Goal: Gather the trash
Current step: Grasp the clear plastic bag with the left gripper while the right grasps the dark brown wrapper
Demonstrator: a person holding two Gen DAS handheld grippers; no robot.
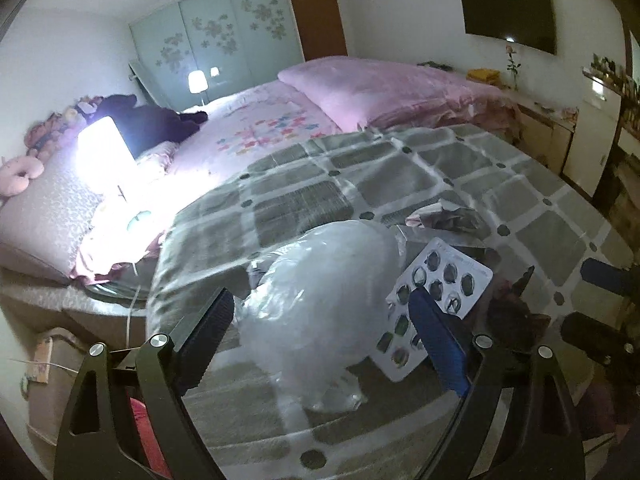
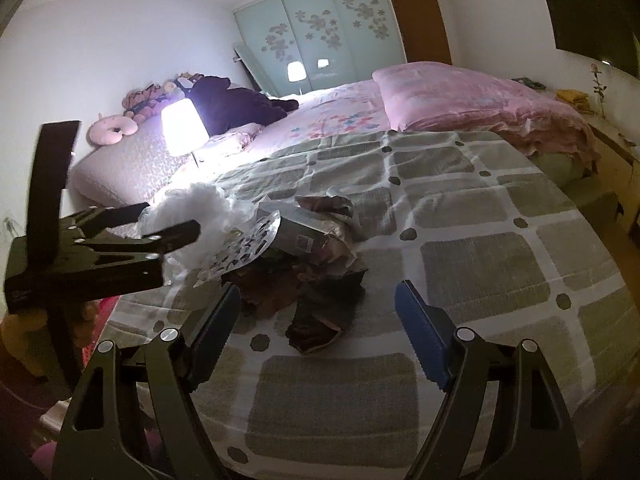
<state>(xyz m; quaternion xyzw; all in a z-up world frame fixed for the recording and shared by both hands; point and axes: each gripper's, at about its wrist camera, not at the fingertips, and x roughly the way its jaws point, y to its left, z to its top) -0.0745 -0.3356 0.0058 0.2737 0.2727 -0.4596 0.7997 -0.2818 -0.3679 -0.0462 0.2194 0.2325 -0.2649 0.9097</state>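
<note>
A pile of trash lies on a grey checked blanket [image 1: 400, 176] on the bed. A crumpled clear plastic bag [image 1: 320, 312] sits between the open jaws of my left gripper [image 1: 320, 312], not clamped. Beside it lie an empty pill blister sheet [image 1: 436, 292], a small silver carton [image 2: 296, 232] and dark crumpled wrappers [image 2: 316, 308]. My right gripper [image 2: 318, 312] is open just above the dark wrappers. The left gripper also shows in the right wrist view [image 2: 160, 220] over the plastic bag [image 2: 200, 204].
A lit bedside lamp [image 1: 104, 152] glares at the left. A pink duvet [image 1: 392, 92] and pillows cover the far bed. A wardrobe [image 1: 224, 40] and wall TV [image 1: 508, 16] stand behind. The blanket [image 2: 480, 240] stretches to the right.
</note>
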